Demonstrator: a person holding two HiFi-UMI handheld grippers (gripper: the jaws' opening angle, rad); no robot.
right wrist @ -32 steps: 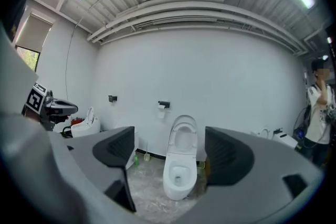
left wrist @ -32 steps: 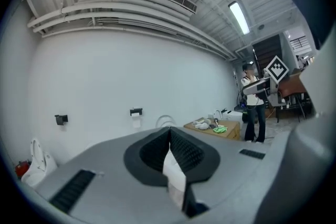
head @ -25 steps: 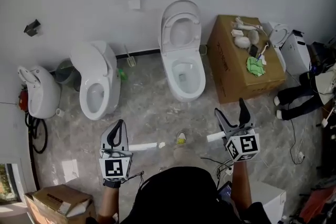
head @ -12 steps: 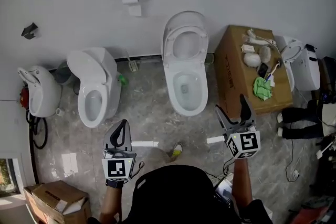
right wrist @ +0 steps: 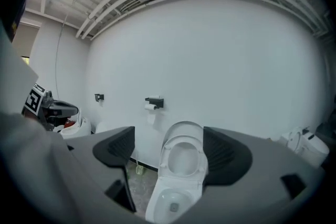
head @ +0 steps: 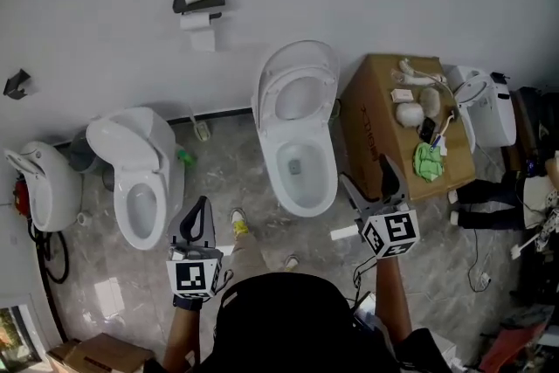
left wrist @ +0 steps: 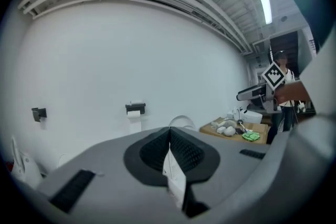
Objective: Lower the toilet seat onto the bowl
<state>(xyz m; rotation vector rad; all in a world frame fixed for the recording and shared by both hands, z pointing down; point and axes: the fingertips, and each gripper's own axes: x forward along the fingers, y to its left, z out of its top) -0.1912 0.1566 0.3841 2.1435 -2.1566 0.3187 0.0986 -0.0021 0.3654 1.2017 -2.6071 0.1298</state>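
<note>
Up close, our right gripper (right wrist: 168, 140) has its jaws wide apart with nothing gripped. Framed in the gap is the toilet seat (right wrist: 184, 157), raised and leaning back against its lid, with the open bowl (right wrist: 169, 203) below it at 6 o'clock. Our left gripper (left wrist: 169, 150) has its jaws pressed together at the tips and holds nothing. A pale sliver shows in the slit beneath them, and we cannot tell what it is.

From the head view, the right gripper (head: 365, 170) hangs near the bowl (head: 301, 163), apart from it, with the bowl at about 9 o'clock and the seat (head: 297, 92) at 11 o'clock. The seat is a white oval ring standing up off the rim. The left gripper (head: 200, 214) is farther off, with the bowl at its 2 o'clock.

Only the head view shows the cardboard box (head: 380, 131) just beside the toilet at 3 o'clock, and a second toilet (head: 140, 183) at 9 o'clock. The left gripper view shows only the top edge of the raised lid (left wrist: 181, 120) above its jaws, with the paper holder (left wrist: 135, 108) on the wall at 10 o'clock.
</note>
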